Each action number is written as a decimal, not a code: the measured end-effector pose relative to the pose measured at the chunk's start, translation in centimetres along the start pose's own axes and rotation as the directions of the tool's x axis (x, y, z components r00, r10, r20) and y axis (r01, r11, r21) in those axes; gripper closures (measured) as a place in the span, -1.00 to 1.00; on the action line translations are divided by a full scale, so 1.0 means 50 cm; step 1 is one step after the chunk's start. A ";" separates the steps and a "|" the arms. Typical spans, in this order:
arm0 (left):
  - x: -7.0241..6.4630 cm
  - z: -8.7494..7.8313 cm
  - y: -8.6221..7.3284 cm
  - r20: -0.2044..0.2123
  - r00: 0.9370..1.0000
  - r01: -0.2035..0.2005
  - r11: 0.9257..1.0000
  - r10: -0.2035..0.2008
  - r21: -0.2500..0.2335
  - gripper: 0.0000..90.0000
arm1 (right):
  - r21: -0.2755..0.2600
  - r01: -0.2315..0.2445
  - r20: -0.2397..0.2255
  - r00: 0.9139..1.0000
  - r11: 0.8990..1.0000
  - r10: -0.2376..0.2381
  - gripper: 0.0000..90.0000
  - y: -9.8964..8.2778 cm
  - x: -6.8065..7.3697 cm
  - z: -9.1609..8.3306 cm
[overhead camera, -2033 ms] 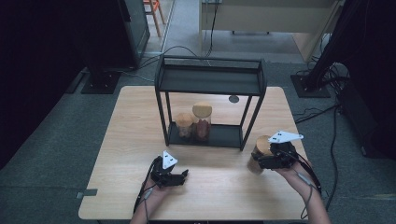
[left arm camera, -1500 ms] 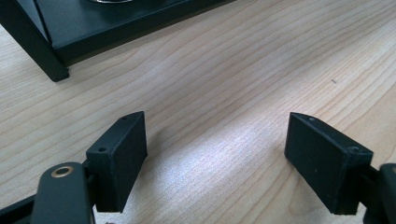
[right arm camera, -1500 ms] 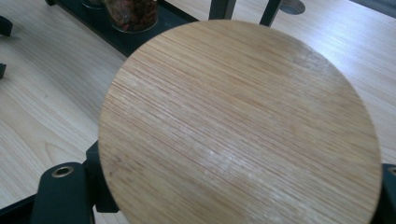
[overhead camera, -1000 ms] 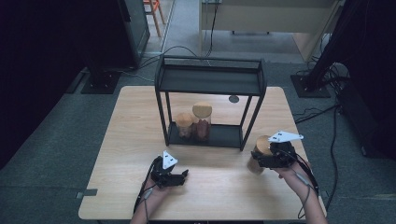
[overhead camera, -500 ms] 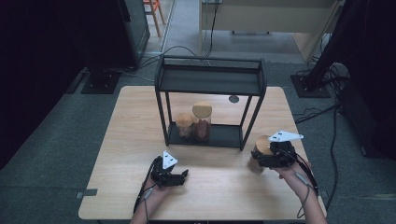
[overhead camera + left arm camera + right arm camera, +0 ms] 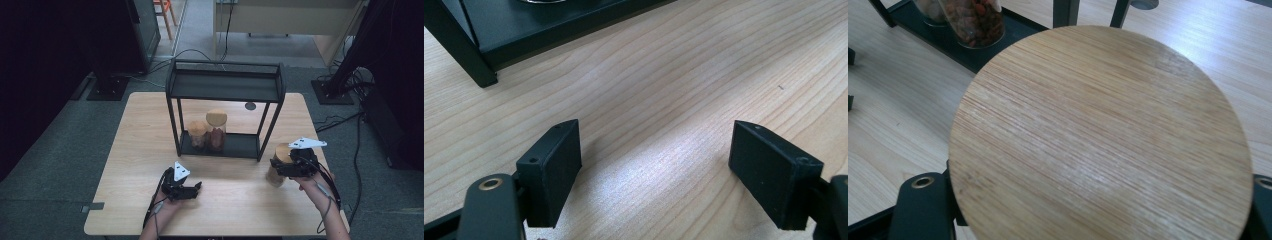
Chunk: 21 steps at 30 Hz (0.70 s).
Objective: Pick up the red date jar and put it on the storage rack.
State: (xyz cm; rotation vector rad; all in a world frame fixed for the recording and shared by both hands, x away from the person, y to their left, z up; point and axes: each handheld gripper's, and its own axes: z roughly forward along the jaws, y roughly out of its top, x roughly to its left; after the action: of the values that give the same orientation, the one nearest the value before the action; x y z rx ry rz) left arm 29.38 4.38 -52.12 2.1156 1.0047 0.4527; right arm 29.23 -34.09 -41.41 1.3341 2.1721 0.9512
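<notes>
A lidded jar (image 6: 278, 165) is held clamped in the right gripper (image 6: 292, 165) just right of the shelf (image 6: 225, 87), barely shifted over two seconds. The left gripper (image 6: 182, 189) is kept open and empty on the table (image 6: 135, 130); a pause before shelving is suggested.

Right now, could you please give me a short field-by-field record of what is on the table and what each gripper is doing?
surface: wooden table
rack: black two-level metal shelf at the table's middle
on lower shelf: two jars with wooden lids, side by side
right gripper: around a third jar with a wooden lid, at the table's right; jar stands on the table
left gripper: jaws wide apart, nothing between them, low over bare wood in front of the shelf
other: small dark round disc behind the shelf
</notes>
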 end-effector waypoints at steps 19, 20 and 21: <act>0.000 0.000 0.000 0.000 1.000 -0.002 1.000 0.002 0.000 -0.52 | 0.004 -0.002 0.023 1.000 1.000 0.002 -0.45 0.007 0.015 0.004; 0.000 0.000 0.000 0.000 1.000 -0.002 1.000 0.002 0.000 -0.52 | 0.006 -0.003 0.022 1.000 1.000 0.003 -0.45 0.008 0.017 0.006; 0.000 0.000 0.000 0.001 1.000 -0.002 1.000 0.002 0.000 -0.52 | 0.006 -0.003 0.023 1.000 1.000 0.002 -0.45 0.009 0.018 0.006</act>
State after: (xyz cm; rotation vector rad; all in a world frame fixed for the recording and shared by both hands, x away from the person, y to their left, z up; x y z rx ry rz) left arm 29.39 4.39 -52.11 2.1170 1.0024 0.4530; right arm 29.29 -33.03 -41.30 1.3443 2.1585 0.9267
